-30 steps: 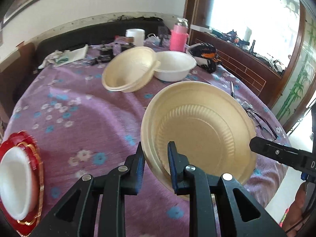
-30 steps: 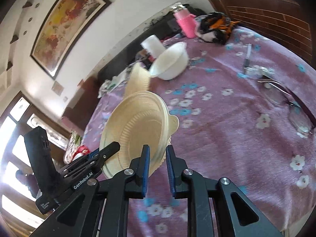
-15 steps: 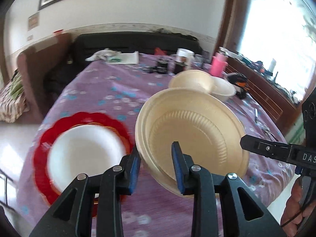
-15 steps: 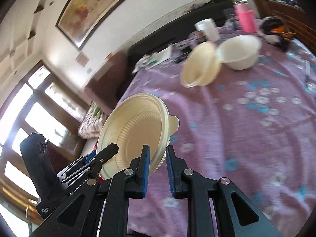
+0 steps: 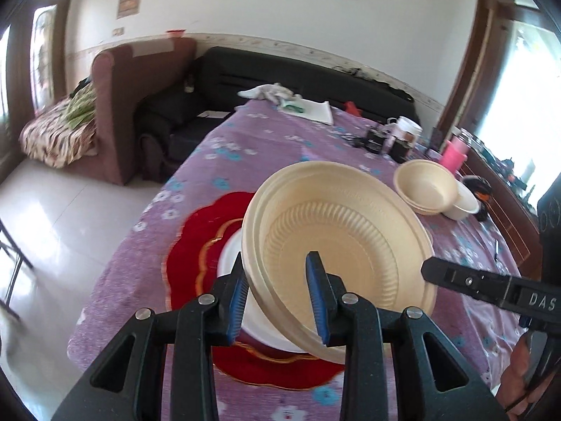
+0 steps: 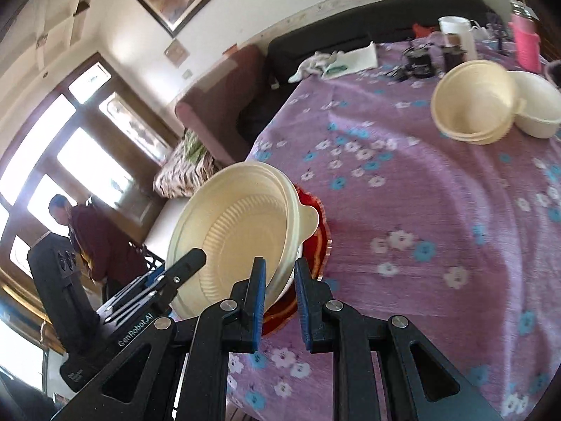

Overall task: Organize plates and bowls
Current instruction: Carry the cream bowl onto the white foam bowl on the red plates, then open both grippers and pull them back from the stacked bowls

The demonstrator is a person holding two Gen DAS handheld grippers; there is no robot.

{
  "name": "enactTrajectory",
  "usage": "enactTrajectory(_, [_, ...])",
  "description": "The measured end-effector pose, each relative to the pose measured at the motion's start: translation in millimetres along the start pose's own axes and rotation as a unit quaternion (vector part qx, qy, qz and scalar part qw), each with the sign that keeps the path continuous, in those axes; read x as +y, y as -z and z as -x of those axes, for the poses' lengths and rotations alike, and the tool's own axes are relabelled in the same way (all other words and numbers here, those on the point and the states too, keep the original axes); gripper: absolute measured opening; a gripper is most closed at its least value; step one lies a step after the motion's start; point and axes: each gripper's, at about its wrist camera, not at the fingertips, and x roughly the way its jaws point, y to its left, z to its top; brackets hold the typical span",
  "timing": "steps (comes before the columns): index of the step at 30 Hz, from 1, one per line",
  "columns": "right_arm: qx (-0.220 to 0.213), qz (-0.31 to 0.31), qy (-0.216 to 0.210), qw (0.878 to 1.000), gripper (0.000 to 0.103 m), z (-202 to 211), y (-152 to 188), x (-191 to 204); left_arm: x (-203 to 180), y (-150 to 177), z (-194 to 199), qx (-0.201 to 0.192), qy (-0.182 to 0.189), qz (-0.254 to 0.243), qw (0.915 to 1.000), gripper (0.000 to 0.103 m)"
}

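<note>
A: Left to right. Left gripper: jaws straddle the near rim of the cream plates. Looks like two or three nested. The gap is wider than the rim, with one pad outside and one pad inside the well. I don't see both pads pressing, so call it loose.

B: So who carries the stack?

A: Right gripper, I'd judge. Its jaws are nearly closed on the opposite rim, just below the tab handle. In the left view its finger pokes in at the stack's right edge.

B: Where's the stack relative to the jaws?

A: Ahead of both pairs, tilted, well facing the cameras. Directly behind and below it sit the red plate and the white plate on top of it. Far beyond the jaws, right side: the bowls, one tipped against another.

B: Handling?

A: Likely light, thin moulded pulp or foam. It flexes at the rim and would dent under a hard pinch. The nested layers could slide apart if tilted further. The ribbed rim gives the pads some bite.

B: Grip point?

A: The rim, opposite sides, as now. Pinch through all layers, or the bottom one could drop.
</note>
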Motion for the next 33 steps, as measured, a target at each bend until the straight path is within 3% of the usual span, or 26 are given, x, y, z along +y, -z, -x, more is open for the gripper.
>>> enactTrajectory(6, [0.022,0.004,0.0,1.0,0.019,-27.7,-0.8,6.2,18.3,1.2,-11.5,0.011,-0.001,0.018,0.9998,0.03])
enactTrajectory(19, [0.031,-0.002,0.004,1.0,0.02,-37.2,3.6,1.9,22.5,6.2,-23.0,0.025,-0.003,0.03,0.9992,0.031])
enactTrajectory(23, [0.027,0.008,0.003,1.0,0.024,-34.1,4.0,3.2,27.0,6.0,-20.4,0.019,-0.009,0.041,0.9989,0.049])
enactTrajectory(25, [0.026,0.008,-0.004,1.0,0.03,-31.0,4.8,2.6,30.1,4.9,-14.5,0.009,-0.014,0.046,0.9988,0.05])
enactTrajectory(29, [0.012,0.011,-0.014,1.0,0.03,-14.4,8.2,-1.0,29.9,3.7,-1.5,-0.01,-0.012,0.049,0.9987,0.052])
enactTrajectory(33, [-0.021,0.002,-0.009,1.0,0.031,8.2,9.2,-14.8,4.8,4.6,13.8,-0.037,-0.002,0.02,0.9991,0.055])
